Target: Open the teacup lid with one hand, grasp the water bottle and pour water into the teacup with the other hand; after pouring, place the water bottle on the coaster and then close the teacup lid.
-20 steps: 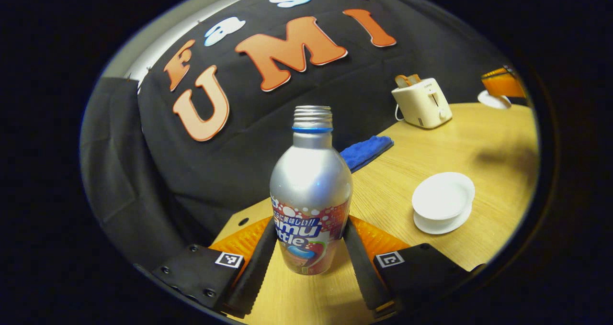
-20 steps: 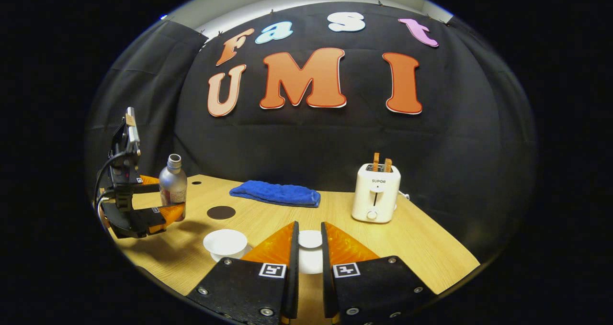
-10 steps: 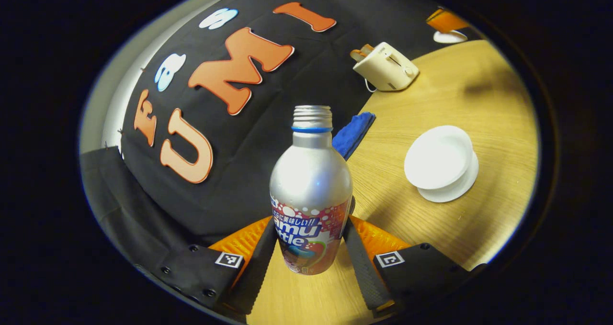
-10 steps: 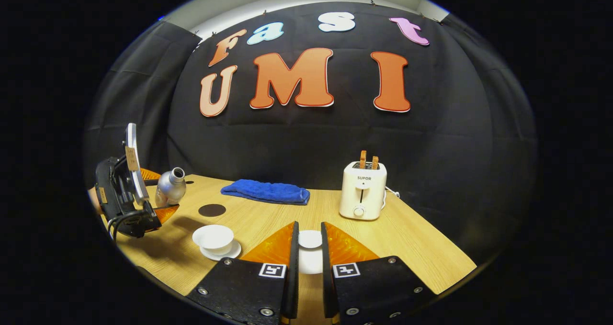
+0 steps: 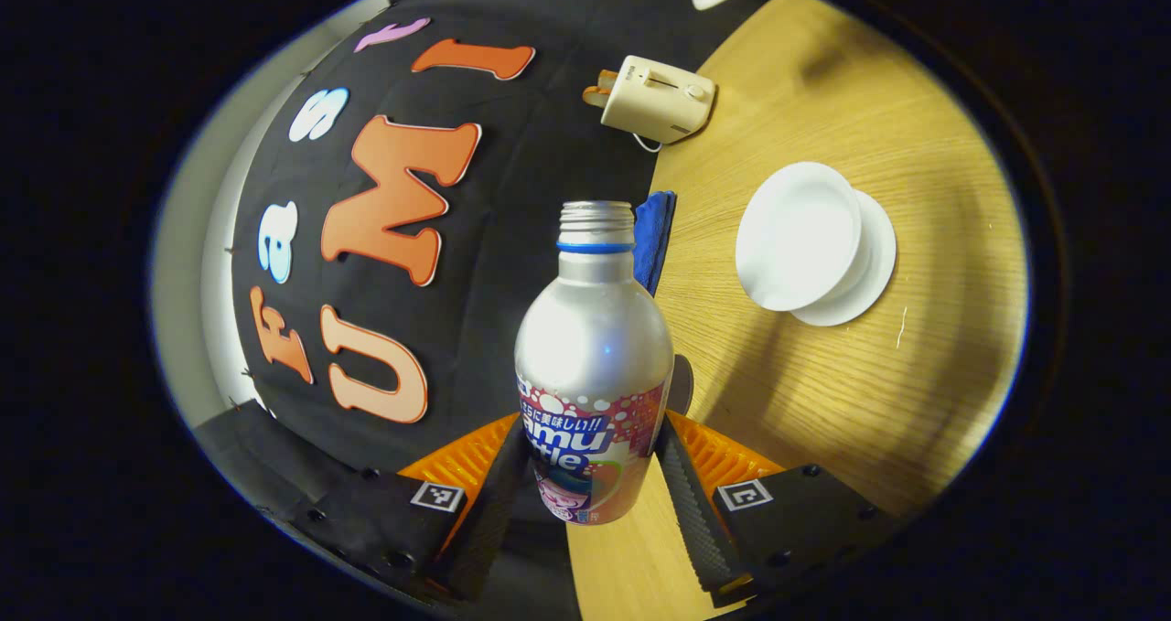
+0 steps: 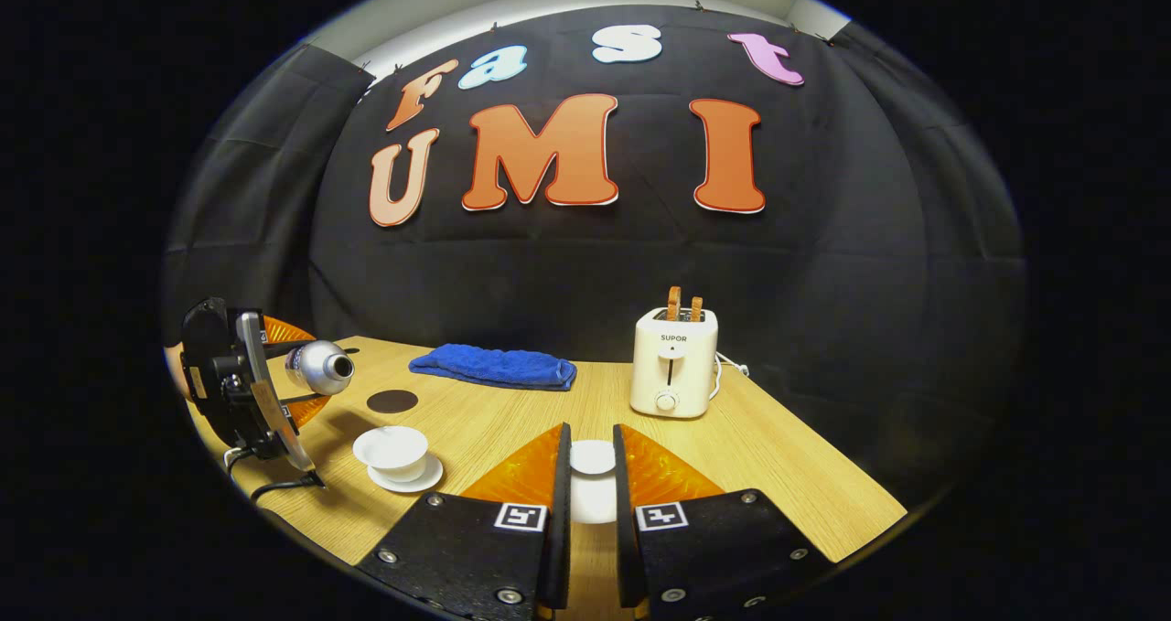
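Bottle [image 6: 316, 369] tipped near level, mouth twd teacup [image 6: 392, 448], clamped in L gripper [image 5: 593, 475]. R gripper [image 6: 592, 484] pinching lid [image 6: 593, 457]. Toaster [image 6: 674, 362] reads SUPOR.

The lower sides of the water bottle [image 5: 594, 392] are covered by the left gripper [image 5: 593, 493], and its base is not seen. The coaster [image 5: 682, 384] is mostly hidden behind the bottle; only a sliver is seen. The blue cloth [image 5: 651, 237] is partly hidden behind the bottle's neck. In the right gripper view, most of the teacup lid [image 6: 593, 457] is masked by the right gripper [image 6: 592, 511], and its rim cannot be traced. Whether water lies in the teacup [image 6: 392, 448] cannot be told at that size.
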The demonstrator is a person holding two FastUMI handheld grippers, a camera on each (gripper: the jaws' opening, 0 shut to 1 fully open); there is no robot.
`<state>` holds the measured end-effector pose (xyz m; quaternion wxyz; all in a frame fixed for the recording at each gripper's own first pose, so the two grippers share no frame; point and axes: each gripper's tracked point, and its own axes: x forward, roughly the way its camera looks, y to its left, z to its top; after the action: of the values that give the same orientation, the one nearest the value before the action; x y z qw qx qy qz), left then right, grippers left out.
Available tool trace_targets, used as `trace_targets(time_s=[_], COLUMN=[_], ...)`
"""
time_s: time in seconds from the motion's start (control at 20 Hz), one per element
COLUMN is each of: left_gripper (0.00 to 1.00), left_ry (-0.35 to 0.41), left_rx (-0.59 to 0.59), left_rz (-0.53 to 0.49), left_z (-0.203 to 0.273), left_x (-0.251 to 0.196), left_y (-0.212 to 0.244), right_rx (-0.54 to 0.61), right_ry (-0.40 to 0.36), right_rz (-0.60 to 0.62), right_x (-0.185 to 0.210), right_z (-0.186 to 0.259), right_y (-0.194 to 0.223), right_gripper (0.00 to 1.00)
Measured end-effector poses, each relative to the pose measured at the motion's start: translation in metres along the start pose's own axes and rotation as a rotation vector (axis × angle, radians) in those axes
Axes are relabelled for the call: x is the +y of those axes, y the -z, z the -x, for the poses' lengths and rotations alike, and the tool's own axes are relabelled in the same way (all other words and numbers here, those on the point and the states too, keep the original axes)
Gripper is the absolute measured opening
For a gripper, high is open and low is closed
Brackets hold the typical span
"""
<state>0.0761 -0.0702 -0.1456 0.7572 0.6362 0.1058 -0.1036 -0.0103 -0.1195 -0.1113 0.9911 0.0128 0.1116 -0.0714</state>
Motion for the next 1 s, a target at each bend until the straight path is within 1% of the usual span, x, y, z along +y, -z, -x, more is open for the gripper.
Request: trace_targets(time_s=[0.05,0.1,0.15,0.2,0.25,0.3,0.35,0.4,0.45,0.6,0.65,0.7,0.75,0.8,0.9,0.95,1.0], left_gripper=[0.85,0.81,0.89,0.89,0.85,0.86,0.82,0.85,0.82,0.89,0.85,0.89,0.85,0.86,0.82,0.82,0.89], left_ry=[-0.003,-0.004,-0.006,-0.010,-0.018,-0.026,-0.027,-0.024,-0.024,-0.029,-0.034,-0.037,-0.041,-0.044,-0.053,-0.058,-0.059], left_rx=[-0.005,-0.009,-0.012,-0.017,-0.022,-0.030,-0.037,-0.042,-0.040,-0.049,-0.052,-0.056,-0.058,-0.062,-0.066,-0.070,-0.072], left_rz=[-0.027,-0.052,-0.076,-0.107,-0.143,-0.182,-0.214,-0.244,-0.269,-0.342,-0.363,-0.387,-0.411,-0.437,-0.484,-0.503,-0.515], left_z=[-0.002,-0.003,-0.005,-0.004,-0.003,-0.002,-0.002,-0.003,-0.005,-0.008,-0.008,-0.008,-0.010,-0.012,-0.013,-0.013,-0.012], left_x=[0.001,0.003,0.003,0.006,0.009,0.011,0.011,0.011,0.011,0.013,0.014,0.017,0.018,0.021,0.025,0.028,0.029], left_y=[-0.001,-0.004,-0.005,-0.005,-0.006,-0.007,-0.008,-0.010,-0.011,-0.013,-0.013,-0.014,-0.015,-0.017,-0.019,-0.020,-0.020], right_rx=[-0.001,-0.002,-0.003,-0.004,-0.004,-0.004,-0.002,0.004,0.005,0.008,0.009,0.008,0.010,0.014,0.023,0.023,0.024], right_ry=[0.003,0.001,0.003,0.000,0.004,0.005,0.010,0.011,0.015,0.020,0.015,0.017,0.014,0.013,0.018,0.021,0.017], right_rz=[0.000,0.000,0.000,0.000,0.002,0.001,0.001,0.006,0.009,0.013,0.014,0.014,0.015,0.015,0.018,0.016,0.013], right_x=[-0.001,-0.001,0.000,0.000,-0.001,-0.001,-0.003,-0.004,-0.004,-0.005,-0.004,-0.005,-0.004,-0.004,-0.007,-0.008,-0.007], right_z=[0.001,0.002,0.003,0.002,0.003,0.003,0.003,0.002,0.003,0.004,0.004,0.004,0.004,0.004,0.004,0.004,0.004], right_y=[0.000,-0.001,-0.001,-0.002,-0.001,-0.002,-0.001,0.001,0.003,0.004,0.004,0.004,0.004,0.005,0.008,0.008,0.007], right_gripper=[0.22,0.22,0.22,0.22,0.22,0.22,0.22,0.22,0.22,0.21,0.22,0.22,0.22,0.22,0.22,0.21,0.21])
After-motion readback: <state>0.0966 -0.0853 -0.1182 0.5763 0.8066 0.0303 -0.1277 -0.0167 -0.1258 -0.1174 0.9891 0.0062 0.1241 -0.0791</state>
